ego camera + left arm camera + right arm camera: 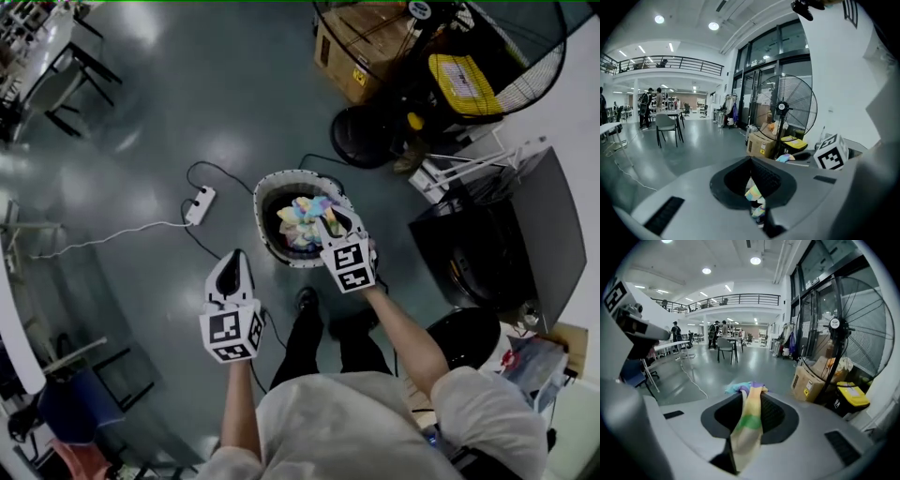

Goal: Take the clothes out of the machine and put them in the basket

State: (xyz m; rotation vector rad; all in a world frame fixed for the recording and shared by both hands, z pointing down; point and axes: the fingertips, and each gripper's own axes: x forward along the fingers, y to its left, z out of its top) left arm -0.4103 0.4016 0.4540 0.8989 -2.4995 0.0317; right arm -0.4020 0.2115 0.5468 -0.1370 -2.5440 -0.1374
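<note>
While the right gripper (339, 225) hangs over the round, white-rimmed laundry basket (259, 204), its jaws are clamped on a pastel striped cloth (747, 427). The cloth is yellow with green and violet bands; it runs up between the pads and spills over the tips.

The basket already holds a heap of pastel clothes (302, 217).

Left gripper (232, 264): near the basket's left side, jaws together, nothing pinched. The pastel sliver in its slit looks like the heap seen through the gap.

A dark boxy washing machine (478, 248) stands to the person's right, apart from the basket; its interior is not legible.

Judgement: delivery step, cloth carried but not yet released. The next move calls for parting the right jaws above the heap so the cloth falls inside the rim. After that, a return to the machine for whatever remains.
</note>
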